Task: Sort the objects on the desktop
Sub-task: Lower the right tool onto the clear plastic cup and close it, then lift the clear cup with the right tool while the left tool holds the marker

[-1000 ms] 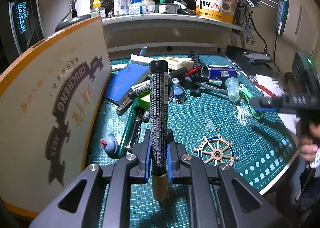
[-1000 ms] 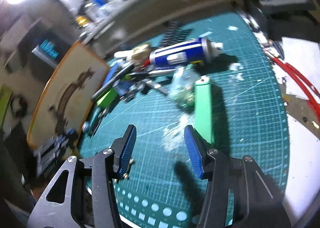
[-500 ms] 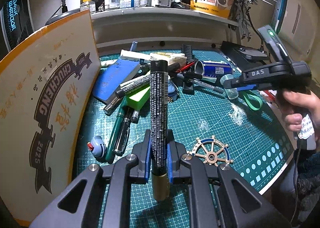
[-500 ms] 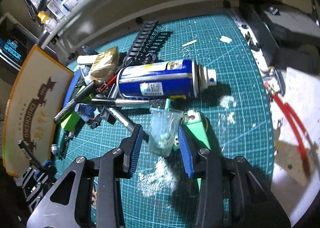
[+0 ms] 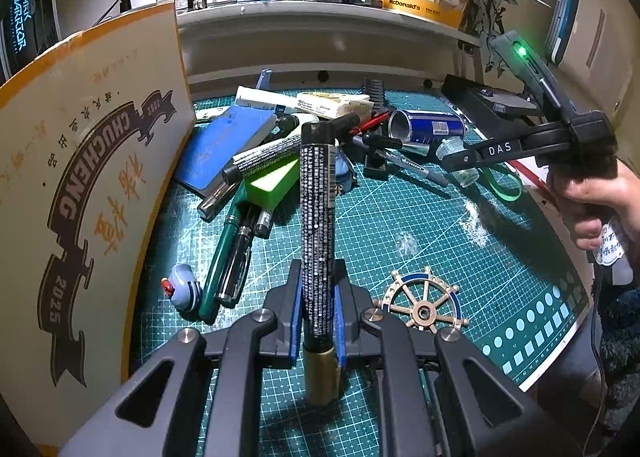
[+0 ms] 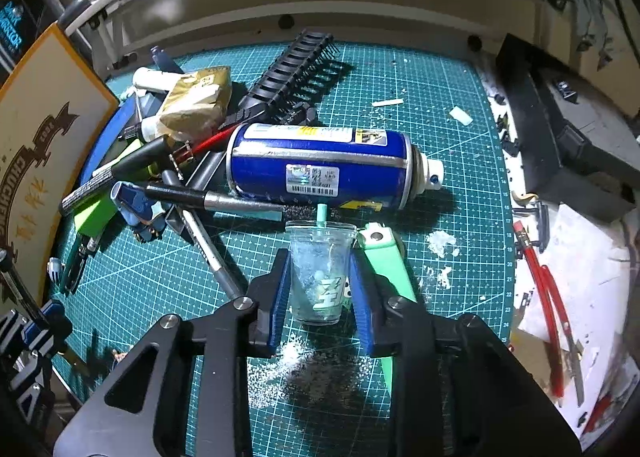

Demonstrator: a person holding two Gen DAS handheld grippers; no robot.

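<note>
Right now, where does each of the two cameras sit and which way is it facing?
Left wrist: on the left gripper, facing forward over the cutting mat to the shelf; it grips a black marker; the right hand shows.
Right wrist: on the right gripper, tilted down, its pads flanking the small clear cup.
Shared: blue spray can, the cup.
</note>
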